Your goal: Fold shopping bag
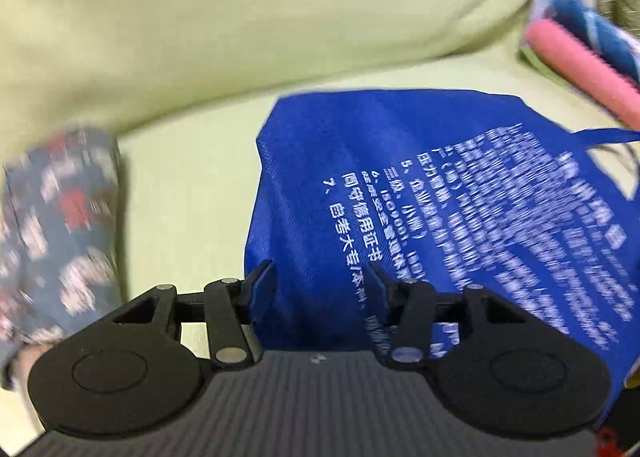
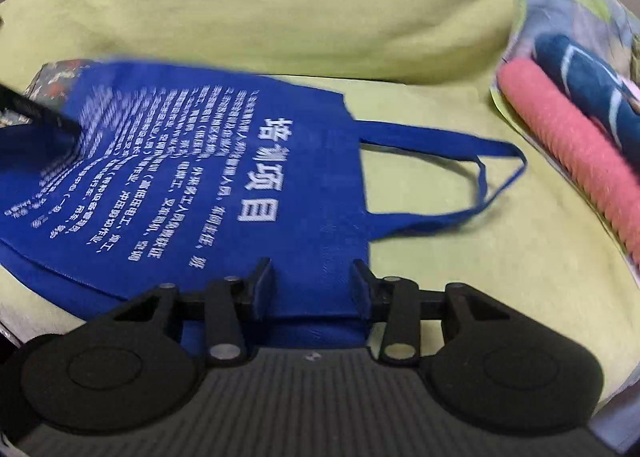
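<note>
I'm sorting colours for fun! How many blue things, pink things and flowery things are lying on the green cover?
Blue: 2, the shopping bag and a dark blue rolled cloth
Pink: 1, a rolled cloth
Flowery: 1, a patterned cloth
Total: 4

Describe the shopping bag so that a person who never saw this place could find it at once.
Start from the wide pale green cloth that covers the surface. On it lies the blue shopping bag, flat, its two strap handles pointing toward a pink roll. It alone carries rows of white printed characters, and both grippers' jaws stand open above its near edge.
</note>
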